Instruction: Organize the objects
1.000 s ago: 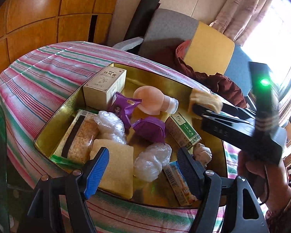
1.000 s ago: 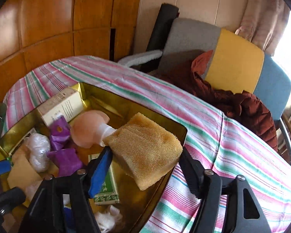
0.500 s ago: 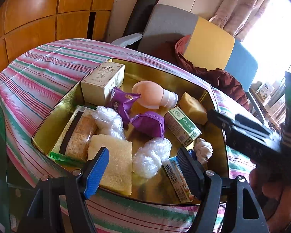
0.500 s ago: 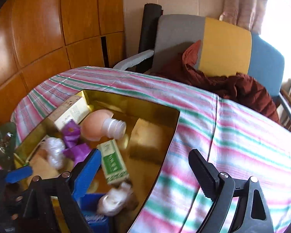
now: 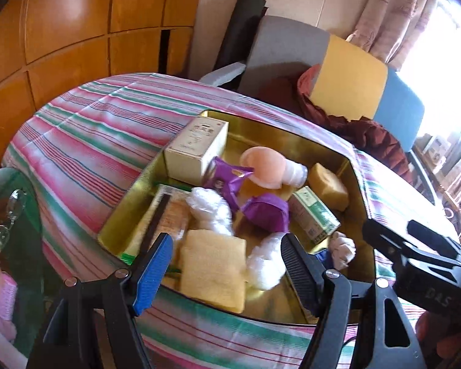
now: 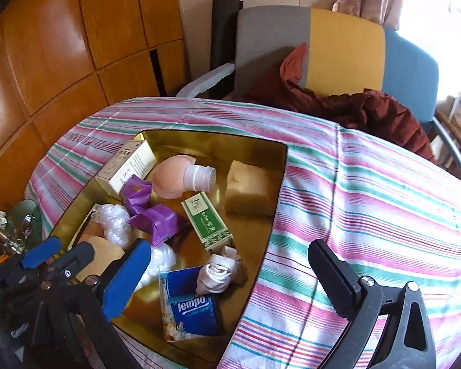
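Gold tray [image 6: 279, 184] sits on the bench, on a pink, green and white striped cloth [image 6: 368, 203]. Right gripper [image 6: 227, 273]: jaws opening, spread wide, nothing between the pads; it hangs over the tray's near right edge and the cloth. Left gripper [image 5: 227, 264]: jaws apart, nothing clamped; it hovers above the near side of the tray, with a flat yellow sponge [image 5: 212, 273] and a wad of clear plastic [image 5: 265, 266] showing beneath it. Thick tan sponge [image 6: 247, 189] lies free in the tray's far right corner, just beside the rim, touching neither gripper. Other tray contents: cream box [image 6: 127, 166] in the far left corner; peach bottle with a white cap [image 6: 175, 178] on its side next to it; two purple packets [image 6: 156, 218] mid-tray; green and white box [image 6: 207, 221] between the packets and the tan sponge; rolled white sock [image 6: 219, 272] lying partly on a blue Tempo tissue pack [image 6: 190, 307] at the near edge. A chair [image 6: 338, 46] with grey, yellow and blue panels stands behind the bench, with a rust-coloured garment [image 6: 353, 107] draped on it.
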Demonstrator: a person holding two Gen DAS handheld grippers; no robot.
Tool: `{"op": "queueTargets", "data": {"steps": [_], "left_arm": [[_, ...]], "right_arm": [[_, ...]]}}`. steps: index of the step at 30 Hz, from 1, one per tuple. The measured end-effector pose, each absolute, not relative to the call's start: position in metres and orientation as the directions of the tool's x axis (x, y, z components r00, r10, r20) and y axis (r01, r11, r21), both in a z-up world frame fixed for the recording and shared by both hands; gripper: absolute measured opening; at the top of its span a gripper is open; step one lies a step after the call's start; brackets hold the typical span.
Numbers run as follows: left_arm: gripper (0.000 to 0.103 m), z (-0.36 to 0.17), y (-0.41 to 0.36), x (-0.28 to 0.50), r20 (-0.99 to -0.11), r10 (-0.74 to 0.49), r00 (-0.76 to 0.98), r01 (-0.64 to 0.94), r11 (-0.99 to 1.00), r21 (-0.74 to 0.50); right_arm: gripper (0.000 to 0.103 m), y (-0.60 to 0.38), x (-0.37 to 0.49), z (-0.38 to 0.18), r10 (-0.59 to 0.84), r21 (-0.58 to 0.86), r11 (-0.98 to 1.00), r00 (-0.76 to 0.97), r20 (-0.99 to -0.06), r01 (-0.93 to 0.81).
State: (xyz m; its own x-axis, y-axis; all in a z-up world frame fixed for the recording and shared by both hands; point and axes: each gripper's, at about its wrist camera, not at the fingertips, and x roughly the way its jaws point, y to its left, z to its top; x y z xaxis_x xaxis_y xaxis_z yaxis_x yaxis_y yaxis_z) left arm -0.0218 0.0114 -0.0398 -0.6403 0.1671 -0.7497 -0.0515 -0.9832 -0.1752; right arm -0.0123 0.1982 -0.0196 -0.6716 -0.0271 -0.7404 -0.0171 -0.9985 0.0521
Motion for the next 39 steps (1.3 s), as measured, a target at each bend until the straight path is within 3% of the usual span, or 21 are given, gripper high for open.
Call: {"op": "queueTargets", "data": {"steps": [11,22,39], "left_arm": [[0.074,-0.023,0.013,-0.007,-0.691,0.013,-0.723,0.002,-1.000,-0.020],[0.074,-0.017,0.010,-0.007,-0.702,-0.012,-0.712,0.022,-1.000,-0.005],[0.071,-0.020,0.008,-0.009,-0.714,-0.068,-0.697,0.063,-0.997,0.034]], "right_arm": [[0.103,0.194,-0.003,-0.007,0.067,0.001,-0.995,-0.678,-0.732,-0.099],[0.103,0.196,0.000,-0.004,0.140,-0.016,-0.982,-0.665,-0.733,-0.189],[0.103,0.191,0.002,-0.005,0.128,-0.006,-0.984,-0.669,-0.733,-0.181]]}}
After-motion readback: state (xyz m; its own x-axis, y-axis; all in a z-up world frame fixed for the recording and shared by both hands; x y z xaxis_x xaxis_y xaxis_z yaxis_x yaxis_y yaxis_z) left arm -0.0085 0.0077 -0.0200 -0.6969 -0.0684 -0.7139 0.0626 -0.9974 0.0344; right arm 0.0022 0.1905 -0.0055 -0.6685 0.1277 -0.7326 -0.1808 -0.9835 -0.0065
